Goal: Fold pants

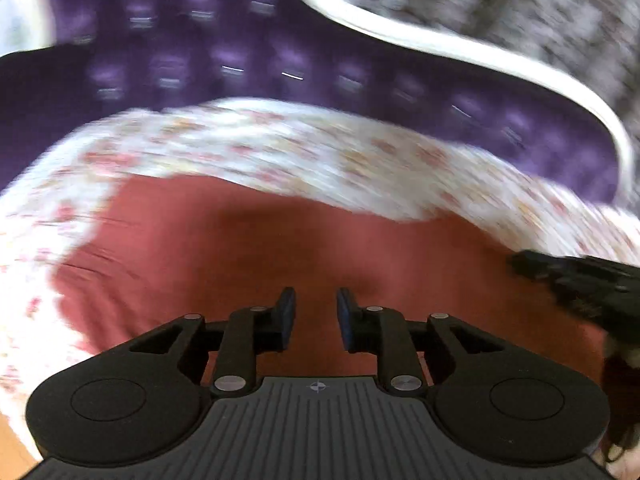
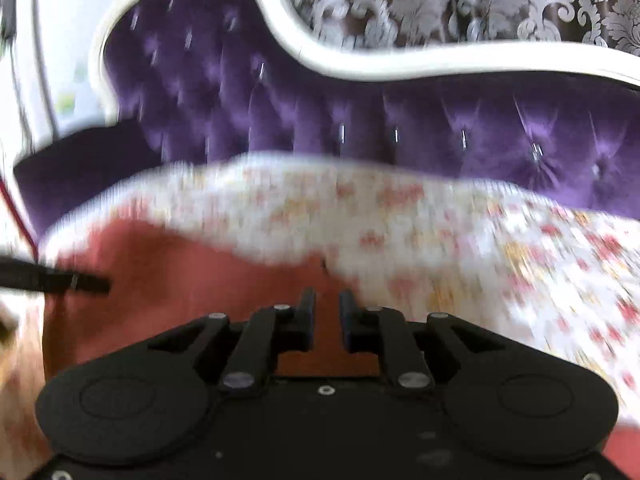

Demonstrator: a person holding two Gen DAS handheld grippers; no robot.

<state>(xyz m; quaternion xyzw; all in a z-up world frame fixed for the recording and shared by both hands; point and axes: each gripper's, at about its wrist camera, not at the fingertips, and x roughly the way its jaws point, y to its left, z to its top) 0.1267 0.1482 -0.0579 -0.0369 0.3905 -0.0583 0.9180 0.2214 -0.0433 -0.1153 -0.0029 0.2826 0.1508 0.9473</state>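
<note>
On the floral sheet (image 1: 280, 148) before the purple sofa (image 1: 240, 60), the red pants (image 1: 248, 248) lie flat. My left gripper (image 1: 316, 304) and right gripper (image 2: 327, 304) hover narrowly parted, empty. I judge a fold finished; next, regrasp an edge.

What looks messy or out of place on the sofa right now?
Nothing looks damaged or spilled. The reddish pants lie on the floral cover with some wrinkles at their left side, not yet smoothed. Blur hides finer detail.

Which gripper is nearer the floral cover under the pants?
Right. The right gripper hovers at the red pants' edge, right beside the floral cover; the left gripper is over the pants' middle.
</note>
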